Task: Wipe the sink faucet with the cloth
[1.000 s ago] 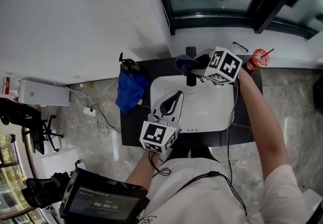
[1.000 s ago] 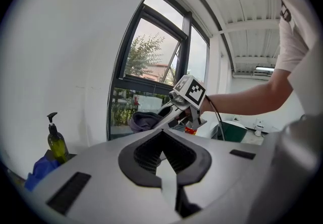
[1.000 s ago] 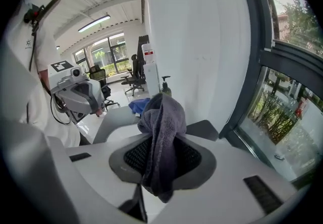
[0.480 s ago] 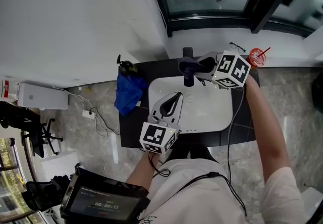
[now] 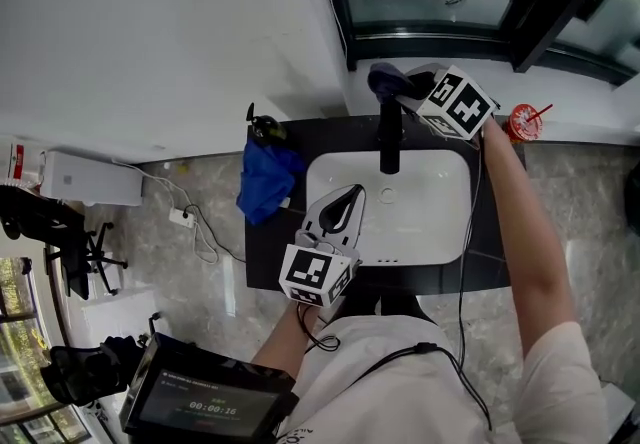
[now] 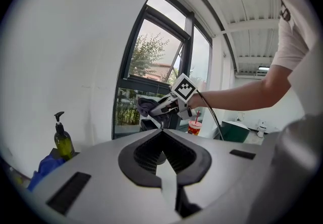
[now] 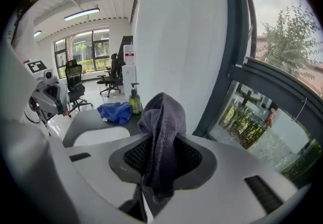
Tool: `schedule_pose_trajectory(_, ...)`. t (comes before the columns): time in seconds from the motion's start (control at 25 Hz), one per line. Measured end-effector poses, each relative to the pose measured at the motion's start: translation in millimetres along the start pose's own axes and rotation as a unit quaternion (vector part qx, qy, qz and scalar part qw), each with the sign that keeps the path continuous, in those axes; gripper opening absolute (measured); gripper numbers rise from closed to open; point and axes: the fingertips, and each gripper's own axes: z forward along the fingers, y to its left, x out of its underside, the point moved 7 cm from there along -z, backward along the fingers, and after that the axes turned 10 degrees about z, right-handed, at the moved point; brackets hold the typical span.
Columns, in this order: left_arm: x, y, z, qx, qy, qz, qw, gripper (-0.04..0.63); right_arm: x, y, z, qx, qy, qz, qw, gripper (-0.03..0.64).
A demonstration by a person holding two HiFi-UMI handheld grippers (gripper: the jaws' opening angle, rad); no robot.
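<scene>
Now right gripper point(image 5: 408, 88) clamps cloth point(image 5: 385, 80) near faucet point(image 5: 390, 144); left gripper point(image 5: 354, 192) closed at sink point(image 5: 440, 222) edge.

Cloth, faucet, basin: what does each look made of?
Cloth: soft textile, likely microfibre or terry. It is dark grey-purple with a fuzzy nap and hangs in limp folds.
Faucet: probably metal with a matte black finish. No shine shows, but it is too small to be sure.
Basin: smooth, even white, likely ceramic or similar.
</scene>
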Motion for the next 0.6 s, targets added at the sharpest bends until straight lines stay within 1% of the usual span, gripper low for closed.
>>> schedule_pose_trajectory(0.36,-1.4,4.2,-1.1,-0.005,-0.003,0.002,1.0,-0.008,7.8,13.8,16.1,-0.016,0.041,-0.034,0.998,0.098)
schedule_pose_trajectory(0.6,-2.8,0.9,1.9,0.003,-0.001,0.001,1.0,-0.008,12.6,42.8,6.7,-0.074,0.076,-0.06,0.993,0.098)
